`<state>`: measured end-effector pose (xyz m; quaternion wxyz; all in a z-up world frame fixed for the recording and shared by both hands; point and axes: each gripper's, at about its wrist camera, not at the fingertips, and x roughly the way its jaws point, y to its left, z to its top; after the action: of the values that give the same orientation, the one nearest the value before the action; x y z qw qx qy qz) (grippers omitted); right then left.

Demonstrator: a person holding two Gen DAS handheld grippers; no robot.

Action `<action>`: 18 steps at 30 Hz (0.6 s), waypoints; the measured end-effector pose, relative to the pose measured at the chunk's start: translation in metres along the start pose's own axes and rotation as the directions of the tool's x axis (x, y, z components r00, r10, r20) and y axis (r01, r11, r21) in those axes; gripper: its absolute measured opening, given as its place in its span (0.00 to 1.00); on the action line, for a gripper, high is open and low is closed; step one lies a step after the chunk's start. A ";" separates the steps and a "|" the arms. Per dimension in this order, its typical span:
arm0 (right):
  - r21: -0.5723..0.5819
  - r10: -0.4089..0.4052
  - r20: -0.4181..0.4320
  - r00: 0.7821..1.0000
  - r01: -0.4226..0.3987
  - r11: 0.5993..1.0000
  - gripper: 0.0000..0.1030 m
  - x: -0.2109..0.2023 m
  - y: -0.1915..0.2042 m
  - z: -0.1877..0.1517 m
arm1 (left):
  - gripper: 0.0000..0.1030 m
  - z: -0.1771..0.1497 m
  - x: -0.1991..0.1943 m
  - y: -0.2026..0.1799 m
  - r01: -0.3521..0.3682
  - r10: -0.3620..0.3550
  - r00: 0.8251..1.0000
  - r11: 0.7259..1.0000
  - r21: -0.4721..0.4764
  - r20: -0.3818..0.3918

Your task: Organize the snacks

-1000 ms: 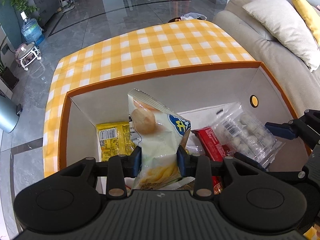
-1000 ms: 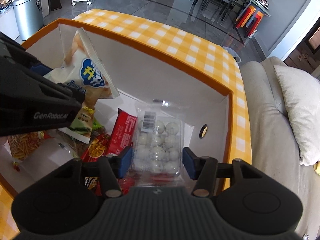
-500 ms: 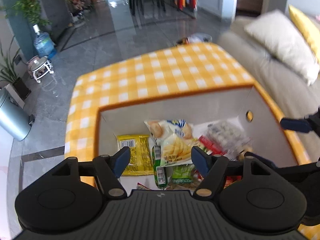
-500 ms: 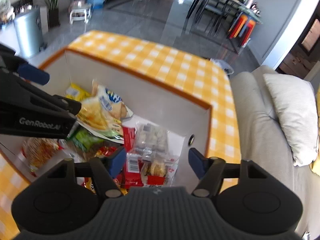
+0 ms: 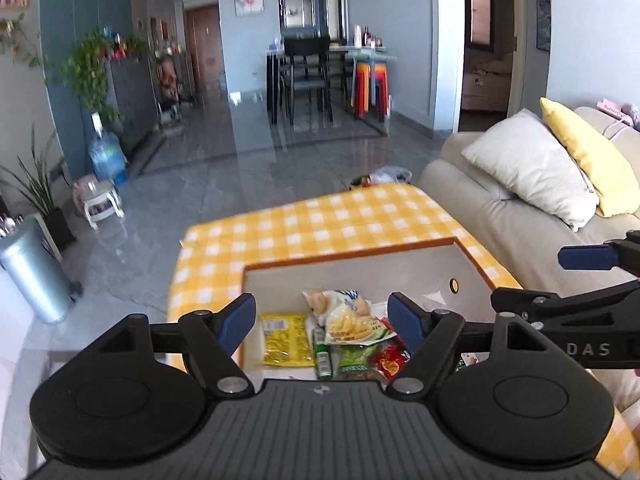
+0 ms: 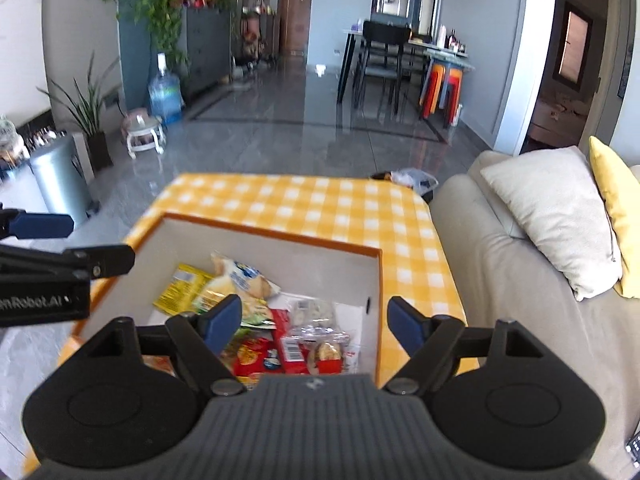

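While snacks lie in box [image 6: 280, 252] | left gripper [image 5: 322, 322] jaws released | right gripper [image 6: 314, 322] jaws released

"DAS" is read in white letters on the black body of the right tongs [image 5: 588, 268], right of the box [image 5: 352, 276]; "nRobot.AI" is read on the left tongs [image 6: 40, 236]; snack packet print is illegible.

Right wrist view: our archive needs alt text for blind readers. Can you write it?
The open right gripper hangs empty above an orange-rimmed white box full of snack packets on a yellow checked tablecloth. A beige sofa stands at right.
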<state>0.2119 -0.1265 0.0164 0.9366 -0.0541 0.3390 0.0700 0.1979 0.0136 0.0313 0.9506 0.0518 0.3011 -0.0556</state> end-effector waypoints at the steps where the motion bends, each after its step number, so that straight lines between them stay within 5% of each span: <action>1: 0.002 0.009 0.010 1.000 -0.009 1.000 0.79 -0.008 0.002 -0.001 | 0.84 -0.001 -0.008 0.000 -0.010 0.010 1.000 1.000 0.003 0.019; 9: 0.044 0.067 0.062 0.996 -0.070 0.997 0.86 -0.076 0.002 -0.028 | 0.84 -0.024 -0.055 -0.013 -0.059 0.055 0.993 0.997 0.043 0.107; 18: 0.096 0.044 0.059 0.997 -0.050 0.994 0.86 -0.115 0.002 -0.079 | 0.85 -0.055 -0.068 -0.020 -0.055 0.055 0.998 0.998 -0.004 0.026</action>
<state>0.0740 -0.1474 0.0297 0.9454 0.0017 0.3167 0.0769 0.1084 0.0062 0.0245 0.9556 0.0579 0.2873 -0.0298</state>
